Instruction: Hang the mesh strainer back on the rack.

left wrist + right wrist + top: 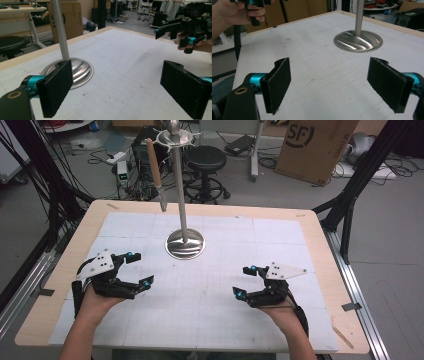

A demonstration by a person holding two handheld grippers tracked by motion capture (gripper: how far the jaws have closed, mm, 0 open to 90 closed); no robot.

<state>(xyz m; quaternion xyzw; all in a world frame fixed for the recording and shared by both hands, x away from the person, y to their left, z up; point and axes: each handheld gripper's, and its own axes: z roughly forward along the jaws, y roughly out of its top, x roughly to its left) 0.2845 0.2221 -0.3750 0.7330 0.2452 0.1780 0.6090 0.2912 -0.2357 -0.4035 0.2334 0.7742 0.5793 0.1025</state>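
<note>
Both tools, left tool (138,268) and right tool (245,281), hover spread and empty (nothing gripped); knife (155,170) hangs on stand (184,244), untouched.

Black round stool (205,158), cardboard box (316,147), power strip (115,157), cables on grey floor (395,225)

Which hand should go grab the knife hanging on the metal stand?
Probably the left gripper: the knife hangs on the left side of the stand, nearer that hand. The right gripper would have to cross past the pole. Both are open.
</note>
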